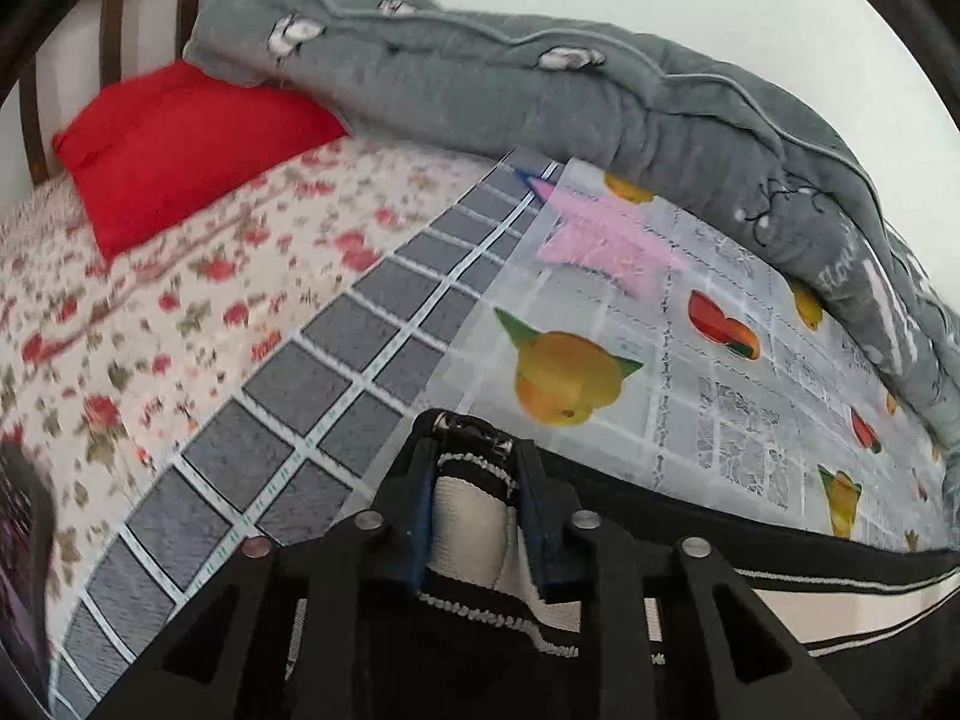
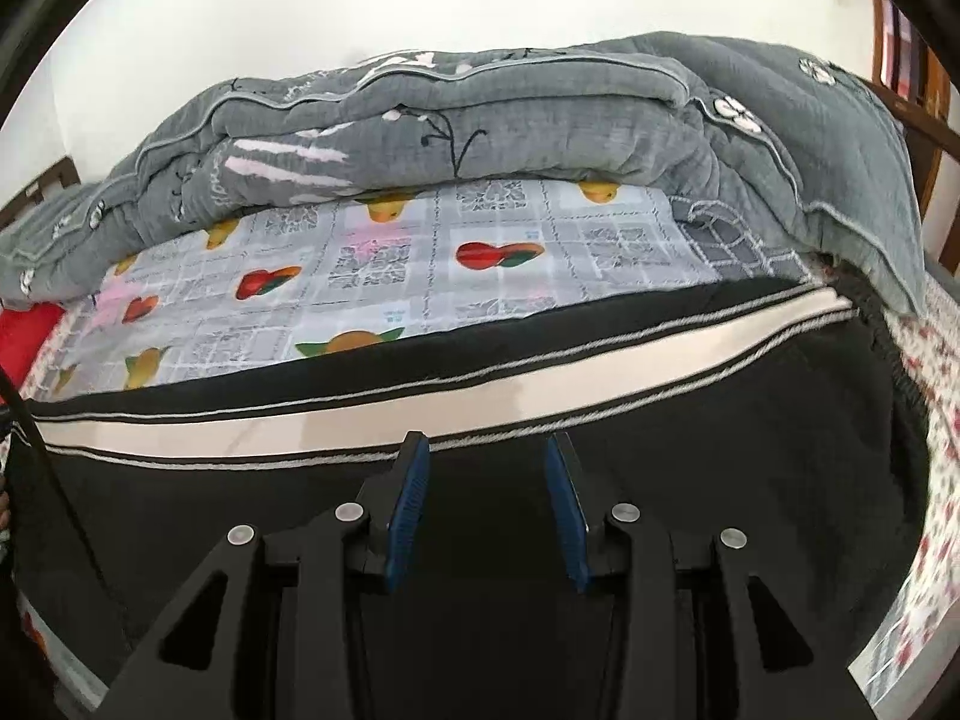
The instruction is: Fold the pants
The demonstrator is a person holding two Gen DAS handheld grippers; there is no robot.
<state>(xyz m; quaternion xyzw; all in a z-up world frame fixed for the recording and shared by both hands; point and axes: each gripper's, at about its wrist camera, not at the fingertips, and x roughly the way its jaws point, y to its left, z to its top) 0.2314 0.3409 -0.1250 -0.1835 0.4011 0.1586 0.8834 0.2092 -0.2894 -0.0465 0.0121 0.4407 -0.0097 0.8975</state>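
Closest to me, my left gripper [image 1: 474,468] is clamping its jaws tight on a bunched fold of the pants [image 1: 468,516], the white stripe and black knit edge showing squeezed between the blue pads [image 1: 420,516]. My right gripper [image 2: 487,474] is hovering with its fingers spread apart and nothing between them, poised just over the black cloth near the stripe. The pants [image 2: 660,480] are lying stretched sideways across the bed in front of both tools, black with a broad white side stripe [image 2: 480,396] edged in thin grey lines, resting on the fruit-print plastic sheet [image 2: 420,264]. Just beyond that sheet's left edge I am seeing a grey checked blanket [image 1: 336,348] lying over the floral bedsheet [image 1: 180,300]. Farther back a red pillow [image 1: 180,150] is sitting by the slatted headboard [image 1: 114,30], and a rolled grey quilt [image 2: 510,126] is running along the white wall [image 2: 420,0]
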